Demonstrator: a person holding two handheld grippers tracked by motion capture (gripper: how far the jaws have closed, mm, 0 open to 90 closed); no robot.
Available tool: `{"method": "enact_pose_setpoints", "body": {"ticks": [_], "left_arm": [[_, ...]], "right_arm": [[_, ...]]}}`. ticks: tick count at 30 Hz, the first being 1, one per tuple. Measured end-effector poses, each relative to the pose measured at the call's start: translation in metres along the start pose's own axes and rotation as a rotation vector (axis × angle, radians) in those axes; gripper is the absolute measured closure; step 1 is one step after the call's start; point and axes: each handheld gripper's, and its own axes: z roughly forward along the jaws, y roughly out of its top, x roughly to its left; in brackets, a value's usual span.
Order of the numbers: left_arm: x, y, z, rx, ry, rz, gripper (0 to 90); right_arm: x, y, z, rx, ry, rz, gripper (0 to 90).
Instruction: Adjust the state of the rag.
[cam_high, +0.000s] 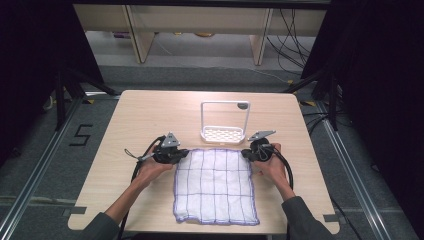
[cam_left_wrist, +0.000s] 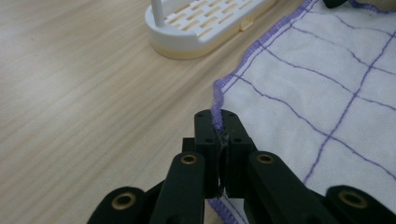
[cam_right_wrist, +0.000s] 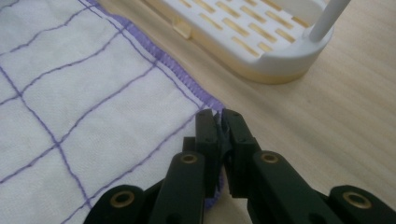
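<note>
Pinching the two far corners of the white square cloth with thin purple grid lines and a purple stitched hem (cam_high: 215, 185) looks like the step in hand, most likely the start of a fold or a lift, since the cloth lies spread flat on the pale wood-grain table (cam_high: 135, 115), its near edge close to the person's side and its far edge just short of the white plastic slotted rack with a tall wire-like frame (cam_high: 223, 134). The left tool (cam_high: 176, 155) sits at the far left corner; in the left gripper view (cam_left_wrist: 219, 133) its black jaws are pressed together with the purple hem caught between them, no gap to speak of. The right tool (cam_high: 248, 153) sits at the far right corner, and in the right gripper view (cam_right_wrist: 221, 135) its jaws are likewise clamped on the hem at the very tip of the corner. Both grips are thin, taking little more than the stitched edge, so the next move would seem to call for raising both corners together and evenly, keeping the cloth taut between them, and carrying them toward the near edge without dragging the fabric or knocking the rack that stands just beyond
</note>
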Motion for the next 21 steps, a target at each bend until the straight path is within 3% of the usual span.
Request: {"method": "enact_pose_setpoints", "body": {"ticks": [1,5,7,8,9,10,14,15,21], "left_arm": [[0.001,0.002,-0.003,-0.010,-0.002,0.001,87.0],[0.006,0.012,-0.015,-0.049,0.011,0.004,87.1],[0.007,0.016,-0.018,-0.086,0.020,-0.026,87.0],[0.009,0.018,-0.020,-0.077,0.023,-0.010,87.0],[0.008,0.020,-0.020,-0.097,0.032,-0.025,87.0],[0.009,0.022,-0.022,-0.085,0.035,-0.010,87.0],[0.012,0.034,-0.032,-0.116,0.044,-0.005,87.0],[0.011,0.037,-0.034,-0.136,0.042,-0.011,87.0],[0.002,0.037,-0.052,-0.167,0.022,0.011,86.9]], "right_arm": [[0.001,0.002,-0.004,0.012,0.008,-0.004,86.6],[0.004,0.012,-0.020,-0.052,-0.008,-0.018,86.6],[0.004,0.018,-0.030,-0.065,0.007,-0.035,86.7],[0.003,0.020,-0.033,-0.082,0.008,-0.047,86.7],[0.004,0.023,-0.036,-0.106,0.008,-0.049,86.7],[0.004,0.027,-0.040,-0.104,0.010,-0.054,86.7],[0.000,0.039,-0.054,-0.141,-0.011,-0.087,86.7],[0.000,0.041,-0.057,-0.152,-0.009,-0.067,86.7],[0.007,0.046,-0.078,-0.207,0.007,-0.105,86.8]]}}
